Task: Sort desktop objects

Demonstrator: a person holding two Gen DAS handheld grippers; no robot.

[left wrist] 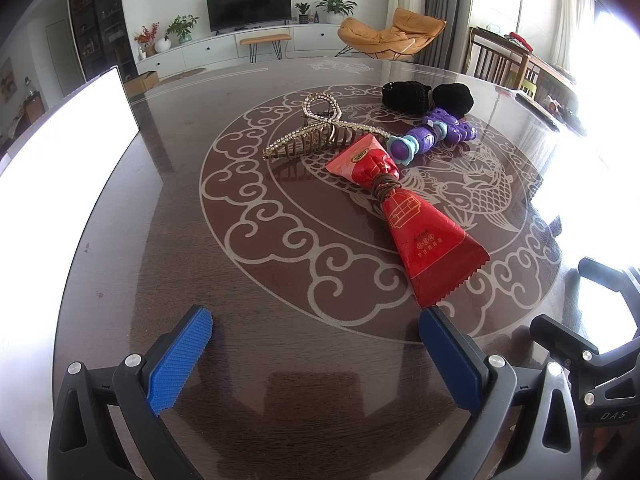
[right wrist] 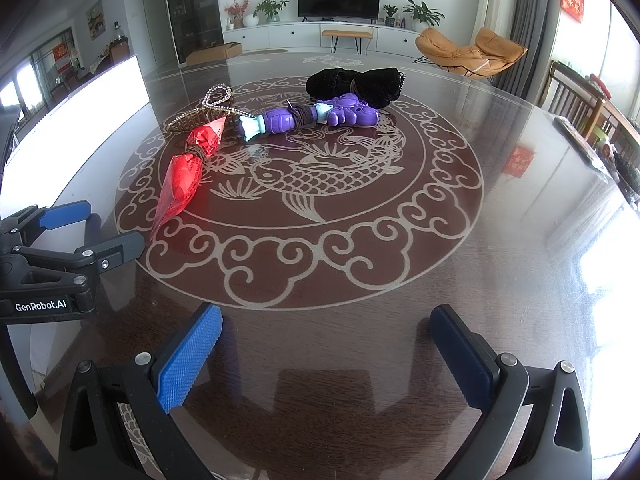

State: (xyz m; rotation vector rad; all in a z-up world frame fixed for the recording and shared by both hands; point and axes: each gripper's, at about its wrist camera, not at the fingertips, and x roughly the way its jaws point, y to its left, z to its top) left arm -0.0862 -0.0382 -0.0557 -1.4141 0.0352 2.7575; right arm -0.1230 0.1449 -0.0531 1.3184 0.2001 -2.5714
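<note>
4 items clustered mid-table: red foil packet [left wrist: 404, 216] lying flat, cinched at waist w/ brown hair tie; gold rhinestone claw clip [left wrist: 320, 134] just behind it; purple toy [left wrist: 432, 136] lying on side, also band-wrapped; black velvet pouch [left wrist: 428, 98] farthest back.

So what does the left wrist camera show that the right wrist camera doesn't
Only the left wrist view shows the gold rhinestone hair claw nearly whole, teeth included; the right wrist view hides most of it behind the red packet. Only the right wrist view shows the brown band wound around the purple toy, the full carp design on the table and the cardboard box. Both show the red packet, purple toy, black velvet bundle, and both grippers, left and right, open.
</note>
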